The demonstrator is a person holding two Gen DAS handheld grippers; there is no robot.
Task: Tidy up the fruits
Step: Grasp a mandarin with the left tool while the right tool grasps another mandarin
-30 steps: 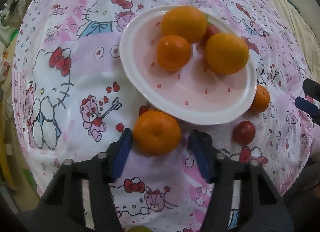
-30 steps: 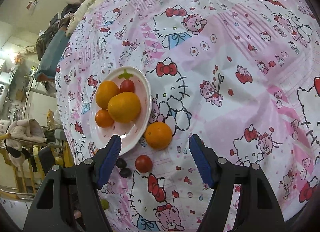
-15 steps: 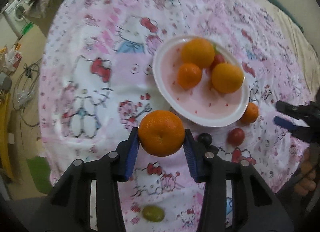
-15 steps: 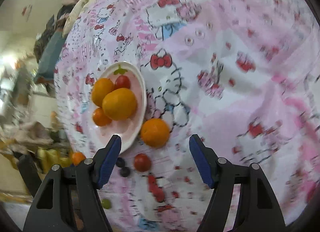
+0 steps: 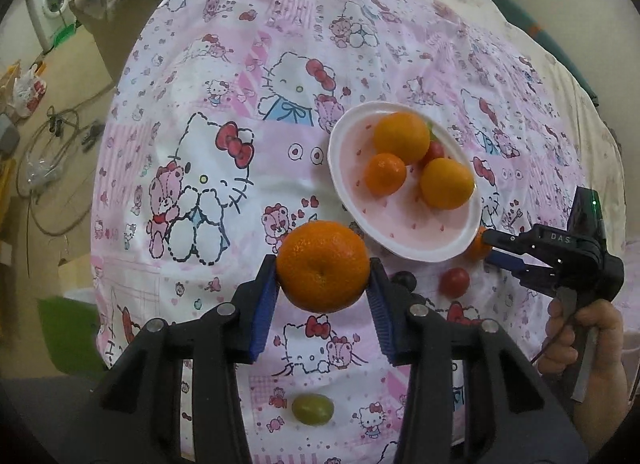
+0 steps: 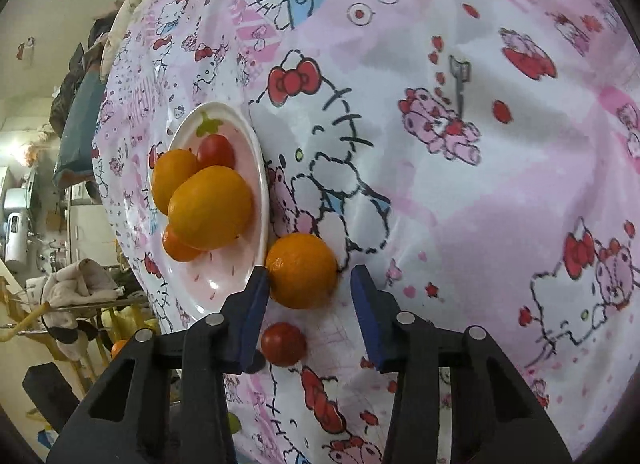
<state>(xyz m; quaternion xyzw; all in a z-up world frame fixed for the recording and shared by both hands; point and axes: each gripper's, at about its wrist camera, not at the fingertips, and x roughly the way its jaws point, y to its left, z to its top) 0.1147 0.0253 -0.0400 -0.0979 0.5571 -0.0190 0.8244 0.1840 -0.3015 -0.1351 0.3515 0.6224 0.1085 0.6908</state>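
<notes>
My left gripper (image 5: 323,270) is shut on a large mandarin (image 5: 323,266) and holds it in the air above the cloth. The white plate (image 5: 340,168) lies beyond it and holds three oranges and a cherry tomato (image 5: 435,150). In the right wrist view my right gripper (image 6: 306,284) is open around a small orange (image 6: 302,270) that lies on the cloth against the plate's rim (image 6: 262,184). A cherry tomato (image 6: 283,344) lies just below that orange. The right gripper also shows in the left wrist view (image 5: 494,249).
A green grape (image 5: 313,408) and a dark grape (image 5: 406,278) lie on the Hello Kitty cloth (image 5: 224,168) near me. A loose cherry tomato (image 5: 454,282) lies right of the dark grape. The bed edge drops off at left toward a floor with cables and a washing machine (image 5: 50,4).
My left gripper closed on the mandarin and lifted it off the cloth, pulling back from the plate. My right gripper moved in until the small orange sits between its fingers.
</notes>
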